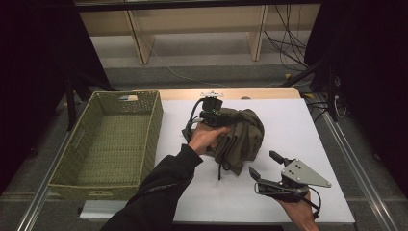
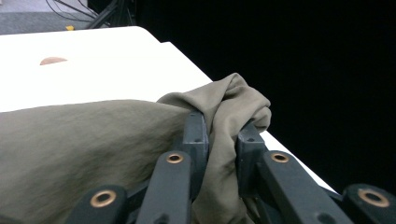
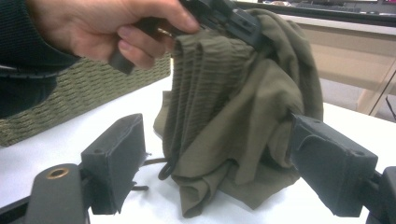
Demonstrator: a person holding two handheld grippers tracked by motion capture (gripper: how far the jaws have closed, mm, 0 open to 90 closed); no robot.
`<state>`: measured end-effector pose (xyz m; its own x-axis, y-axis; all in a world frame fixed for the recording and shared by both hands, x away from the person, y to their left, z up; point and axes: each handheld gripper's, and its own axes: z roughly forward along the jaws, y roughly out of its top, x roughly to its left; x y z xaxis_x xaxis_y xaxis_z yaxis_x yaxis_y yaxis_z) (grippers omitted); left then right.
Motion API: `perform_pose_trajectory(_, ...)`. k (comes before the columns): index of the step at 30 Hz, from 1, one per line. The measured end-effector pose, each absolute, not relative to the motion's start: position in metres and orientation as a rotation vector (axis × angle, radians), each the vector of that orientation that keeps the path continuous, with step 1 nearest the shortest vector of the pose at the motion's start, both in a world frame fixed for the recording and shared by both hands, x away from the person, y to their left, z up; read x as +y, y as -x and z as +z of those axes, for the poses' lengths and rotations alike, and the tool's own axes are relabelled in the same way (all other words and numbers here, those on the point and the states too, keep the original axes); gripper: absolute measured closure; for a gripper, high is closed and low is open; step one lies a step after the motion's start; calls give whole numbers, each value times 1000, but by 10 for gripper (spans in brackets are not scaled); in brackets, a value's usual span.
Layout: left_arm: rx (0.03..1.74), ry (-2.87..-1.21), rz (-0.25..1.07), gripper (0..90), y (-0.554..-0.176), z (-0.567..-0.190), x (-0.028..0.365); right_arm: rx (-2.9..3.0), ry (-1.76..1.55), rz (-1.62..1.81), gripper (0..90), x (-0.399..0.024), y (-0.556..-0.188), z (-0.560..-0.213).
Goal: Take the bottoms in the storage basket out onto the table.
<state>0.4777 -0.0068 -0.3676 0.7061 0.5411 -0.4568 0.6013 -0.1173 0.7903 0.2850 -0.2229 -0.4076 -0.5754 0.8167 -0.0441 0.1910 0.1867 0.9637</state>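
Left gripper (image 1: 219, 114): fingers (image 2: 196, 135) clenched on a fold of the olive cloth (image 1: 243, 132); the fold sits between them, the rest of the cloth hanging below and bunched on the tabletop (image 1: 298, 130). Right gripper (image 1: 263, 166): fingers (image 3: 116, 158) released, spread wide, nothing between them; the cloth lies just ahead of them, apart. Bare tabletop surrounds the right fingers on both sides; its near edge runs close behind that hand. Basket (image 1: 144, 139): woven, well off to the left of the left fingers, at the tabletop's left edge; no contents visible inside.
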Motion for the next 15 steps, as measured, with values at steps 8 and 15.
perform_pose_trajectory(8,892,-1818,-77,596,-478,-369,-19,1891,-946,1415,199,-224,-285,-407)
perform_pose_trajectory(15,857,-1803,-78,361,-474,-361,-18,1892,-944,1415,199,-224,-285,-408)
